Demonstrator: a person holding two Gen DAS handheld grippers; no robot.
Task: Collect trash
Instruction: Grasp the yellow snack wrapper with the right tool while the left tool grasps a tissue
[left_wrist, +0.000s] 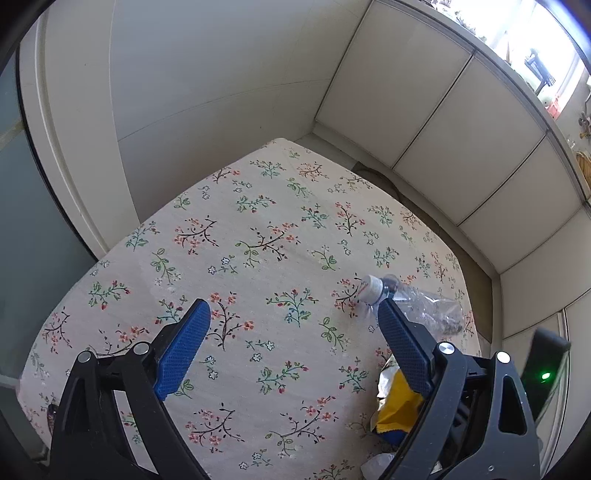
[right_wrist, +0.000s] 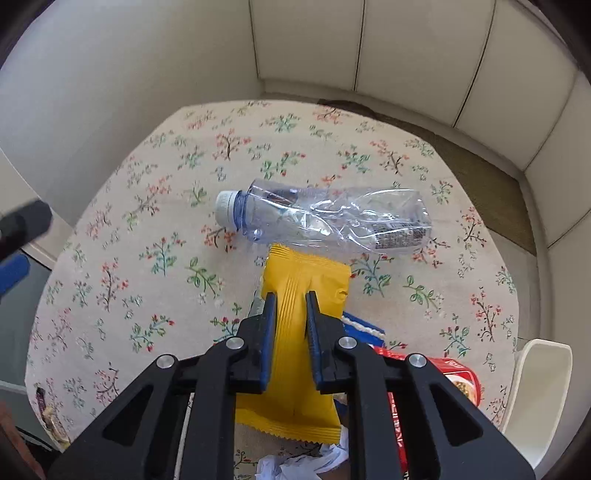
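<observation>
A yellow snack wrapper (right_wrist: 295, 273) lies on the floral tablecloth (right_wrist: 147, 258), and my right gripper (right_wrist: 290, 295) is shut on its middle, the blue pads pinching the foil. Just beyond it a crushed clear plastic bottle (right_wrist: 332, 218) with a white cap (right_wrist: 225, 206) lies on its side. In the left wrist view my left gripper (left_wrist: 293, 308) stands open over bare cloth with nothing between its fingers. Its right finger partly hides the bottle (left_wrist: 424, 306) and the yellow wrapper (left_wrist: 397, 410).
A red package (right_wrist: 461, 376), a blue wrapper (right_wrist: 362, 326) and crumpled white paper (right_wrist: 295, 465) lie under my right gripper. A small dark wrapper (right_wrist: 48, 413) sits at the table's left edge. A white chair (right_wrist: 535, 387) stands to the right. White cabinet panels (left_wrist: 424, 110) line the far side.
</observation>
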